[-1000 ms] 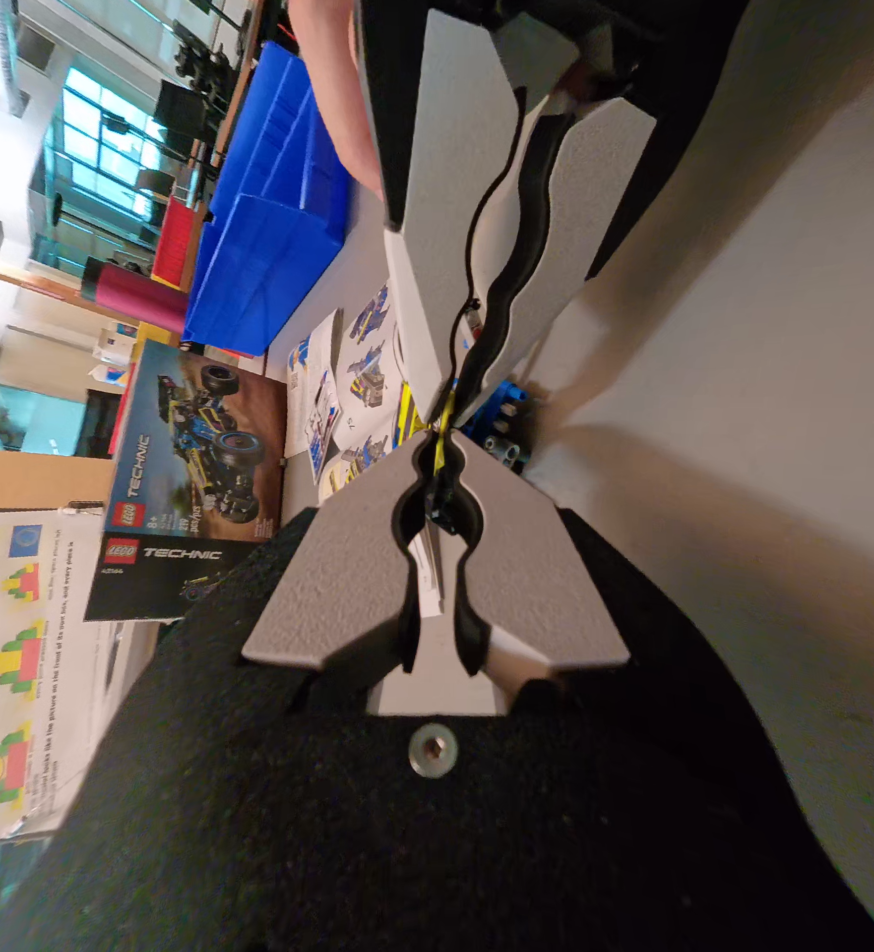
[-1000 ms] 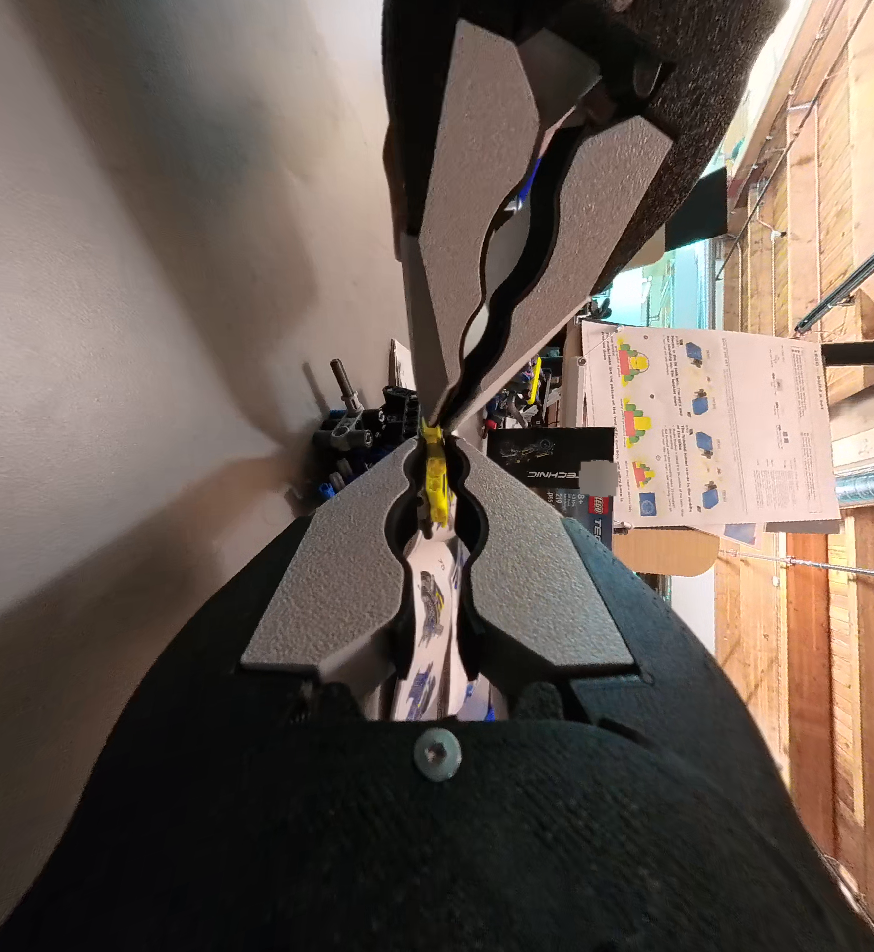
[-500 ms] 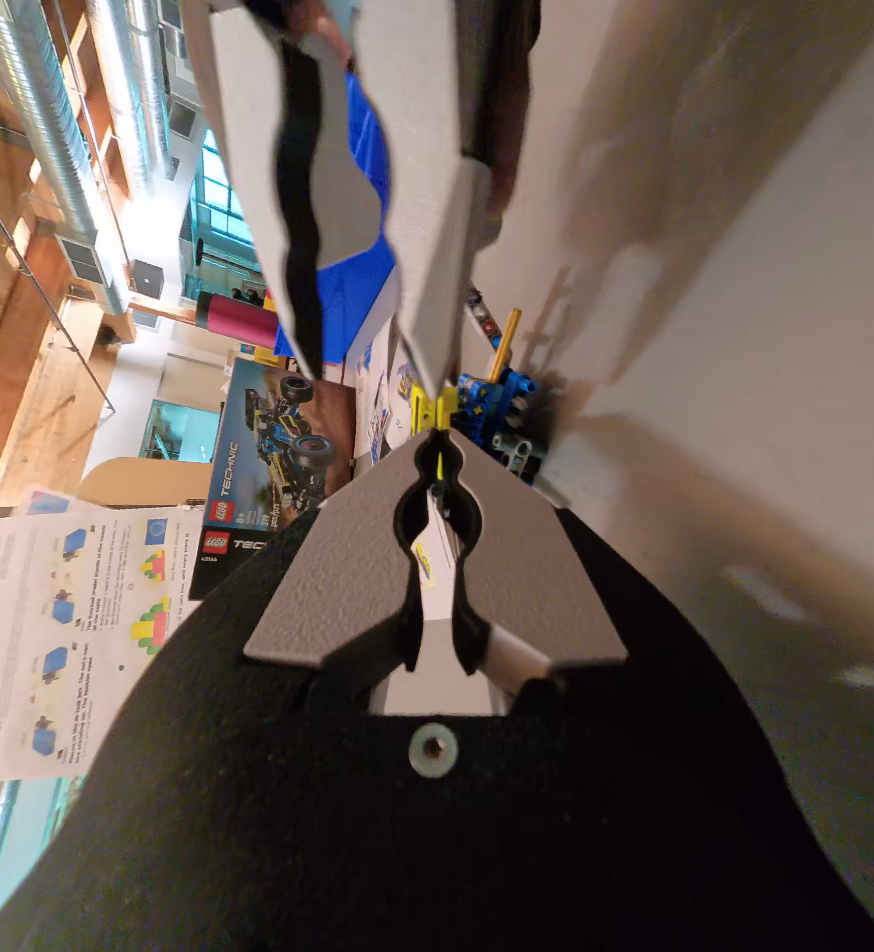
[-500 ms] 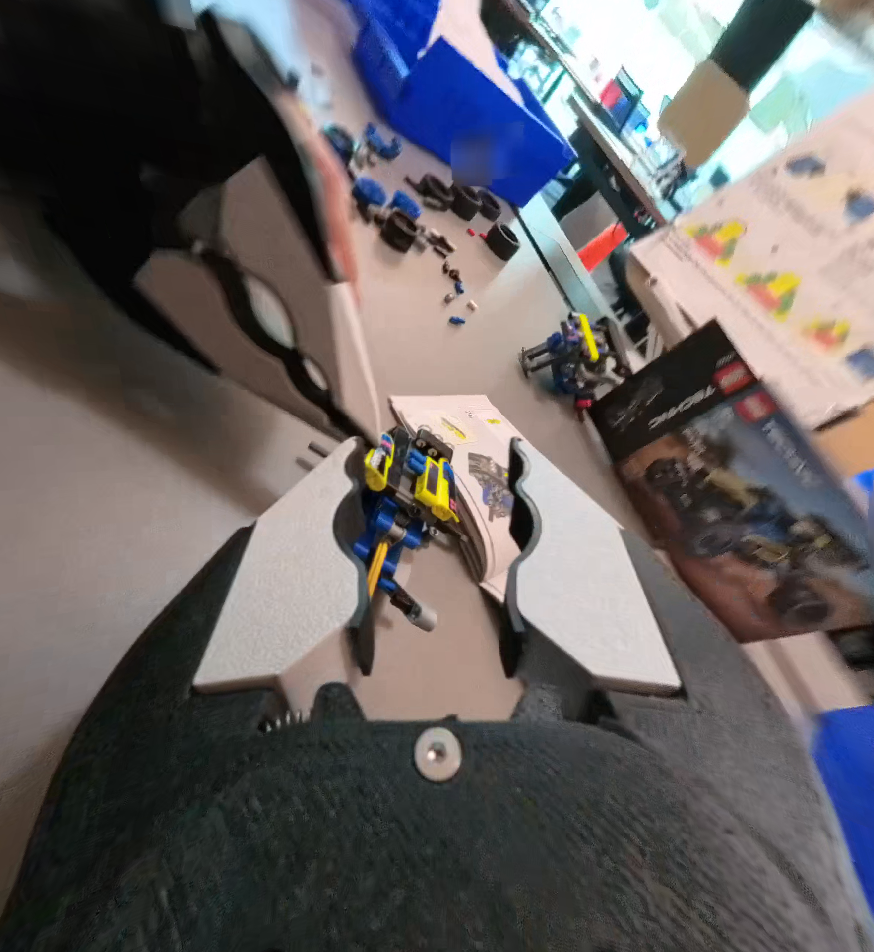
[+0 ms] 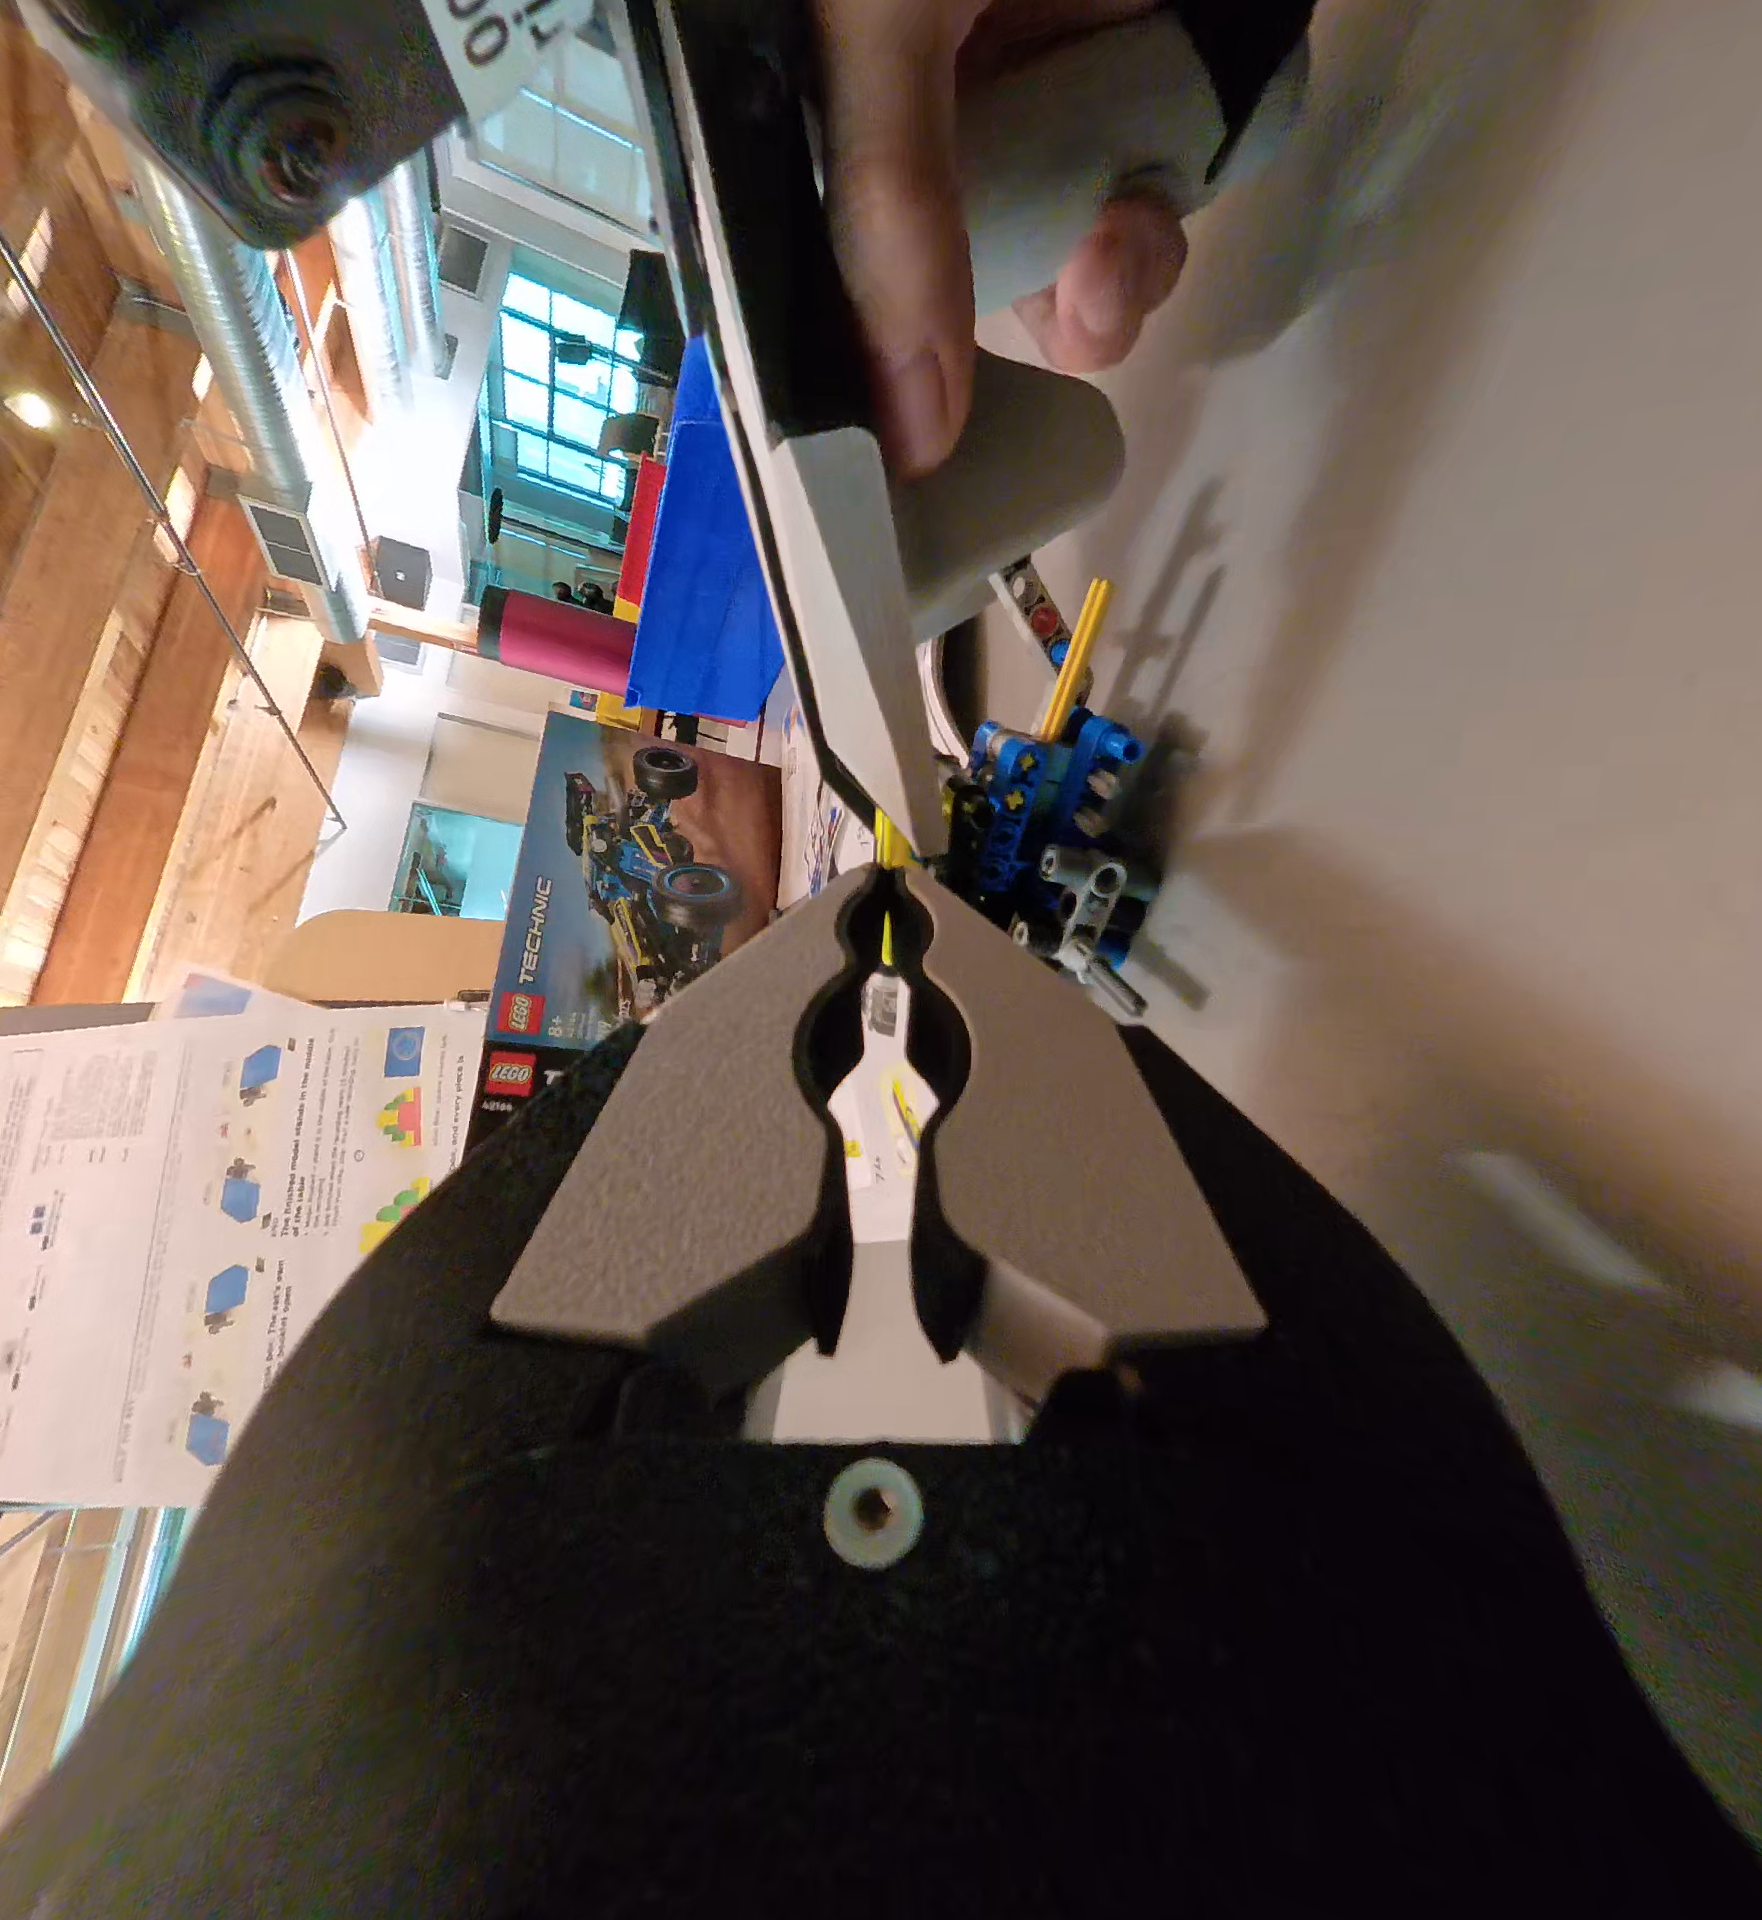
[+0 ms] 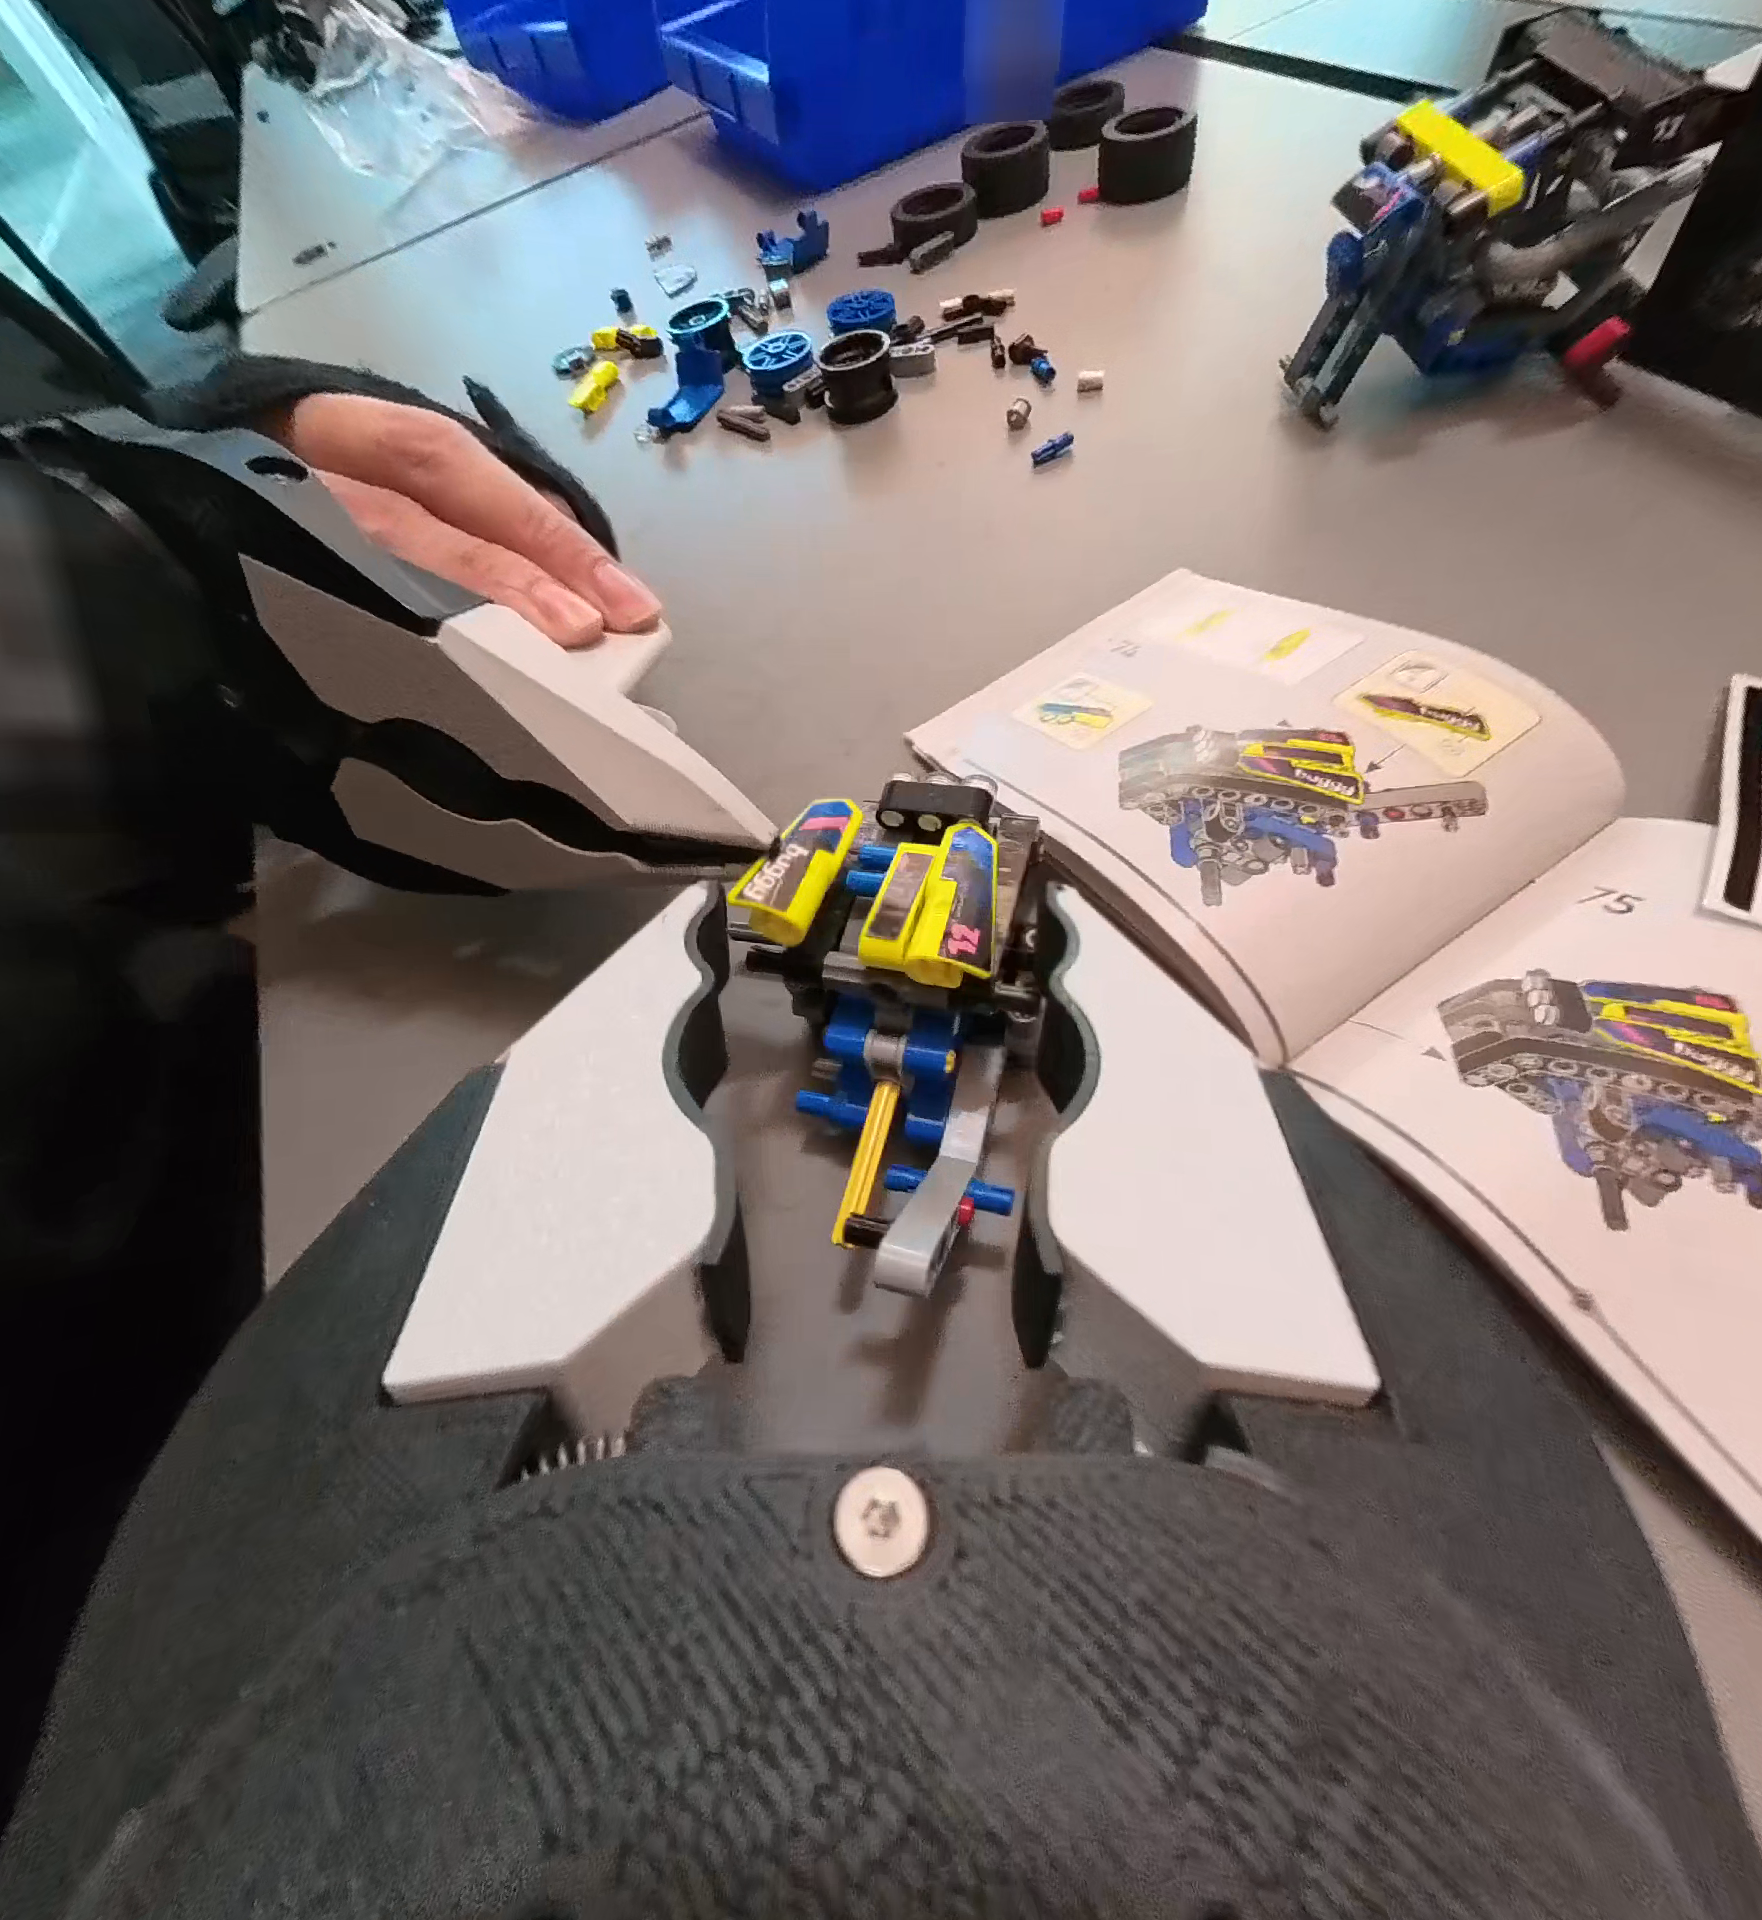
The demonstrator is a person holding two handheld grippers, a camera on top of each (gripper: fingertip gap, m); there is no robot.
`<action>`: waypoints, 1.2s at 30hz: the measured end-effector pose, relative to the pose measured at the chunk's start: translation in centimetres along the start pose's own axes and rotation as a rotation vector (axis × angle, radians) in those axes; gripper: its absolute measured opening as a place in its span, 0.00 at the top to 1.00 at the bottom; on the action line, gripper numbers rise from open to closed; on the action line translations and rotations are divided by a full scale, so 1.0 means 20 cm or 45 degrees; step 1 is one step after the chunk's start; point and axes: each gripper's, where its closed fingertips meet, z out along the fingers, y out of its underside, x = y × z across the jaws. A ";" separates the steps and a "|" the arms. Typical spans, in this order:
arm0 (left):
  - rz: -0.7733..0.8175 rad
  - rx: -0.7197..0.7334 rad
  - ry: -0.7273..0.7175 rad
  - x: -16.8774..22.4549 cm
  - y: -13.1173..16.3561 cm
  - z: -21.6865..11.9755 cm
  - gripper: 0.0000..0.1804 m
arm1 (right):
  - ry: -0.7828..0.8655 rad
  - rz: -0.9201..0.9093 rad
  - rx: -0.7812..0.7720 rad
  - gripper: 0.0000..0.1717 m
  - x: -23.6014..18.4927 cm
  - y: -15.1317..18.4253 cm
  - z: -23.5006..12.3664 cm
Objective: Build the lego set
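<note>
Left tool (image 6: 742, 857) clenched on the edge of a glossy yellow stickered panel (image 6: 789, 881) of the small blue-and-black brick model (image 6: 908, 997). Right tool (image 6: 882, 920) spread wide, straddling the model without visible contact; model's long axis runs along its fingers, toward the camera. Matte grey counter (image 6: 856, 540); open instruction booklet (image 6: 1324, 831) right.

Glossy plastic brick model (image 6: 898, 935), matt paper booklet (image 6: 1272, 790), smooth grey table (image 6: 856, 540)
</note>
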 end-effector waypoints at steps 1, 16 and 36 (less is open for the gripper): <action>-0.003 0.003 0.007 0.01 0.00 0.00 1.00 | -0.014 0.016 0.007 0.67 0.00 0.00 0.00; -0.034 0.123 -0.003 0.01 -0.03 -0.01 1.00 | -0.092 0.017 0.036 0.66 -0.04 0.00 0.00; -0.289 0.281 0.247 0.07 -0.06 -0.01 1.00 | -0.119 0.049 0.015 0.70 -0.04 0.02 -0.01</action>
